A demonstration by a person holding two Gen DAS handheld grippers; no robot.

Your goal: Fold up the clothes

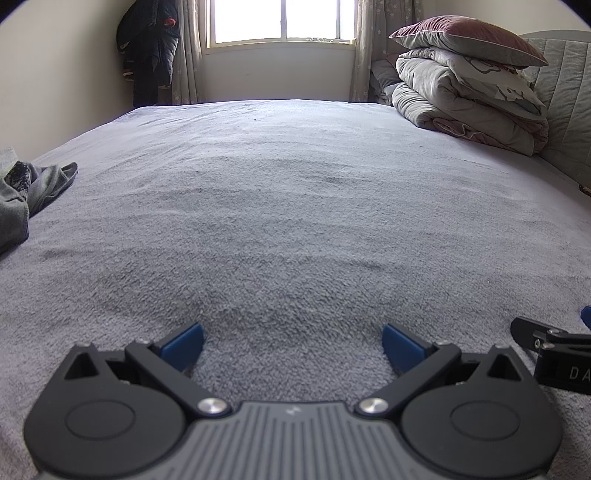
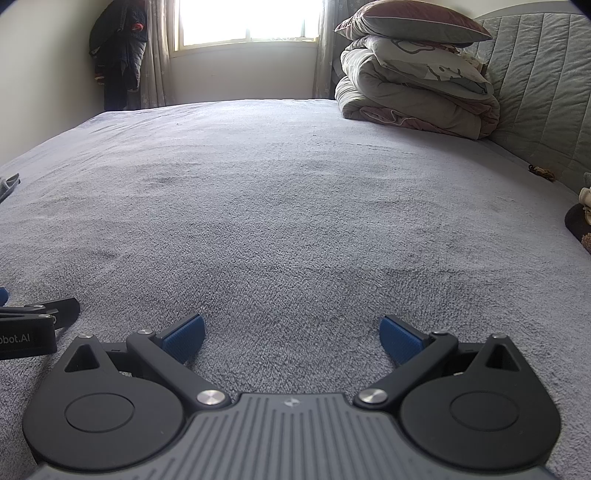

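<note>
The bed point(image 1: 295, 206) is lying mostly bare. Grey clothes point(image 1: 33, 184) are bunching at its far-left edge, nearer the left gripper point(image 1: 293, 345). Both it and the right gripper point(image 2: 291, 338) are resting empty, jaws spread wide.

A home bedroom: a wide bed point(image 1: 295, 206) with a grey fleecy cover fills the view, folded quilts point(image 1: 469, 110) and a pillow point(image 1: 469, 38) stacked far right against a padded headboard point(image 2: 535, 99), a curtained window point(image 1: 280, 22) beyond.
</note>
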